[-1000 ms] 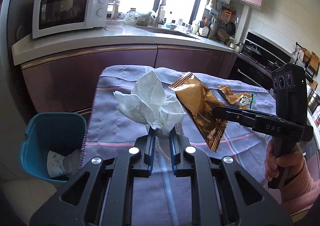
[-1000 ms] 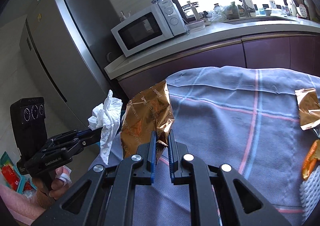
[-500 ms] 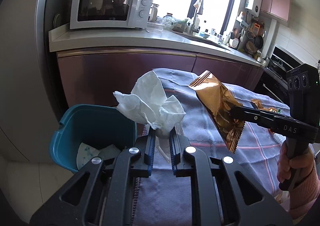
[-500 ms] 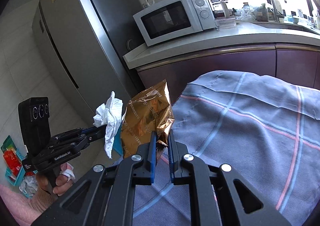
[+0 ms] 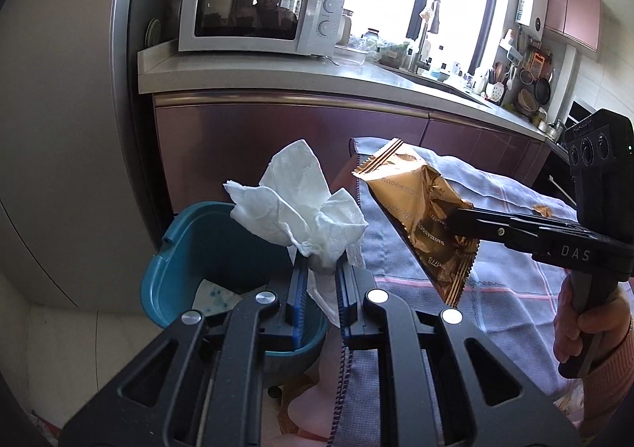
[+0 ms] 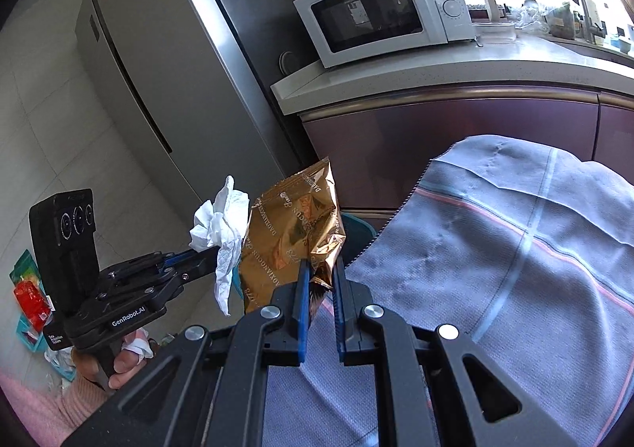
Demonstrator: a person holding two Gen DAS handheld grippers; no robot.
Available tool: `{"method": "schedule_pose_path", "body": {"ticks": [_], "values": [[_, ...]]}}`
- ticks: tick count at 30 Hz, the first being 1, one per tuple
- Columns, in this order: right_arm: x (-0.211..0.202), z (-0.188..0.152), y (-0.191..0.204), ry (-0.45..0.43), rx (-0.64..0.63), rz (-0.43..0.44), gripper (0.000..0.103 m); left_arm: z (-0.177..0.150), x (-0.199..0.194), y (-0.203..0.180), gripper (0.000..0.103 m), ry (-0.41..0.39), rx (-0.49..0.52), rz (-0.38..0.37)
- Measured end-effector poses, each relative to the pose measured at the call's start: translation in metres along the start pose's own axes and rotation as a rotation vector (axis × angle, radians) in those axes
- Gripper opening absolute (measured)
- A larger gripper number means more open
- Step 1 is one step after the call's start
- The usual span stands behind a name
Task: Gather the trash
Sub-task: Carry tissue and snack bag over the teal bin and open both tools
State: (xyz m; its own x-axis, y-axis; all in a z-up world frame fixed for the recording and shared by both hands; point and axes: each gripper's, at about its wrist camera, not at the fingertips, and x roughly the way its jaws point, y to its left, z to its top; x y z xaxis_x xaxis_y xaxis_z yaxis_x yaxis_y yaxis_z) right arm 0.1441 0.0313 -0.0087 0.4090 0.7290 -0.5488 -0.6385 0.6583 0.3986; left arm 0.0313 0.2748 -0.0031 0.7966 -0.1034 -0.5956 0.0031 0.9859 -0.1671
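My left gripper (image 5: 321,268) is shut on a crumpled white tissue (image 5: 297,205) and holds it over the near rim of the teal trash bin (image 5: 170,272), which stands on the floor by the table's left edge. The tissue also shows in the right wrist view (image 6: 222,229). My right gripper (image 6: 319,272) is shut on a gold foil snack wrapper (image 6: 293,237) and holds it in the air just right of the tissue, above the table's left edge. In the left wrist view the wrapper (image 5: 420,217) hangs from the right gripper's fingers (image 5: 475,223). Paper scraps lie inside the bin.
A grey-blue checked cloth (image 6: 495,249) covers the table. Another gold wrapper (image 5: 543,209) lies farther right on it. Maroon cabinets (image 5: 277,138) with a white microwave (image 5: 257,11) stand behind. A steel fridge (image 6: 166,70) is at left. Red and teal packets (image 6: 27,296) lie on the floor.
Both grippers have swung left with their loads, from over the table to its left edge. The bin has come nearer and now sits right below the tissue.
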Motion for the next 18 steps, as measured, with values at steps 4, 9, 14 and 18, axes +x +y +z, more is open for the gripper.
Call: {"method": "schedule_pose_path", "body": {"ticks": [4,9,14,18], "values": [[0.016,0.005,0.002,0.020,-0.012,-0.004,0.010,0.001,0.007,0.010,0.014,0.009,-0.015,0.025],[0.034,0.013,0.009,0.044,-0.032,-0.009,0.010,0.001,0.017,0.018,0.014,0.026,-0.021,0.050],[0.053,0.019,0.014,0.076,-0.037,-0.016,0.010,0.001,0.029,0.027,0.014,0.042,-0.036,0.067],[0.071,0.023,0.017,0.110,-0.050,-0.029,0.010,-0.001,0.039,0.033,0.014,0.056,-0.051,0.076]]}}
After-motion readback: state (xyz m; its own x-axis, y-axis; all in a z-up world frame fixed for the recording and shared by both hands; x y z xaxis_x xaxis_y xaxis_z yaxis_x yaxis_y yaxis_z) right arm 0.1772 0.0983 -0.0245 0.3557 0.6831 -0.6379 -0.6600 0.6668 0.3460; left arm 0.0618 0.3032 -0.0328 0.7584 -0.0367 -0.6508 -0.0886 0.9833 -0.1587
